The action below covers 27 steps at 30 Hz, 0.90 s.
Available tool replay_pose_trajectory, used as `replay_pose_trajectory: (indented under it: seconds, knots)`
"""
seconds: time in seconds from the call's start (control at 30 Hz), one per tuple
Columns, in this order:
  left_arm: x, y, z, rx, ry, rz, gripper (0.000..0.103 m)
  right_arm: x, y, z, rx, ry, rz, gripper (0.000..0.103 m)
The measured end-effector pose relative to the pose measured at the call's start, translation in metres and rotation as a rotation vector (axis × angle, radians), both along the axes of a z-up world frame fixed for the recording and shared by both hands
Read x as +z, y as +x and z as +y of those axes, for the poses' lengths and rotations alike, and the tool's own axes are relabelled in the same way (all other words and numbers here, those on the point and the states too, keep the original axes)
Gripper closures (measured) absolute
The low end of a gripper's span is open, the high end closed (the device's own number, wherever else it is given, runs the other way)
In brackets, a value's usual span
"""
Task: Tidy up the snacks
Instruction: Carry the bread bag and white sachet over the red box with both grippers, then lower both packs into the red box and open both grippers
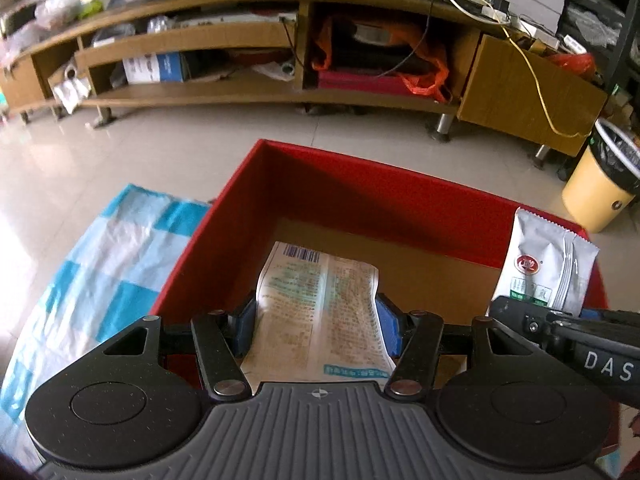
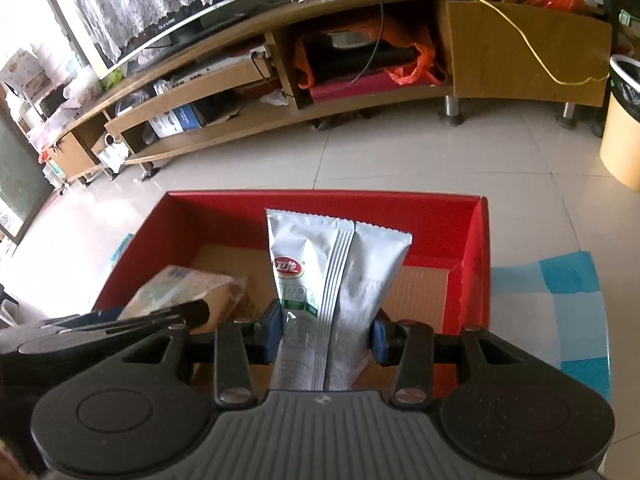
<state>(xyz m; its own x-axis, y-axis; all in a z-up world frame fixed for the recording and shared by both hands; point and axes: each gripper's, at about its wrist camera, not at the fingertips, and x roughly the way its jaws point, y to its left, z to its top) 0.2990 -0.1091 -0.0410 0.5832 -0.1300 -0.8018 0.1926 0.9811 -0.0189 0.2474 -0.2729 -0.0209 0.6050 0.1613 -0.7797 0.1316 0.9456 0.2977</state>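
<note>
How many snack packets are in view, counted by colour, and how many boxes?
Tan packet: 1
Silver packet: 1
Red box: 1
Total: 3

Open-topped red cardboard box (image 1: 360,184): bare brown floor at far side, unobstructed. Tall red walls bound entry. Both held snack packets crowd the near half.

Your matte black two-finger left gripper (image 1: 316,330) has blue pads (image 1: 245,328), silver pivot screws, and a ribbed grey base; your right gripper (image 2: 326,334) matches.
</note>
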Motion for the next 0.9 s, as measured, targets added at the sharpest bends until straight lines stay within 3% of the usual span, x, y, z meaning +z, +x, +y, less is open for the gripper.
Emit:
replay_pose_trajectory:
  seconds: [0.17, 0.33, 0.47, 0.73, 0.83, 0.9]
  knots:
    - [-0.003, 0.002, 0.006, 0.024, 0.025, -0.025, 0.031, -0.001, 0.0, 0.002, 0.016, -0.045, 0.018, 0.055]
    - [0.003, -0.002, 0.011, 0.038, 0.015, -0.062, 0.016, 0.0, -0.002, 0.003, 0.018, -0.084, 0.017, 0.05]
    - [0.013, -0.007, 0.01, 0.026, 0.022, -0.103, 0.014, 0.004, -0.004, 0.004, 0.024, -0.094, 0.01, 0.044]
    - [0.017, -0.022, 0.021, 0.017, 0.014, -0.022, 0.019, 0.014, -0.02, 0.005, 0.029, -0.121, 0.004, 0.044]
    - [0.011, -0.027, 0.014, -0.024, 0.082, -0.009, 0.02, 0.021, -0.03, 0.004, 0.029, -0.118, -0.006, 0.044]
    - [0.002, -0.023, 0.012, -0.029, 0.092, 0.02, 0.027, 0.026, -0.037, 0.003, 0.029, -0.117, -0.017, 0.044]
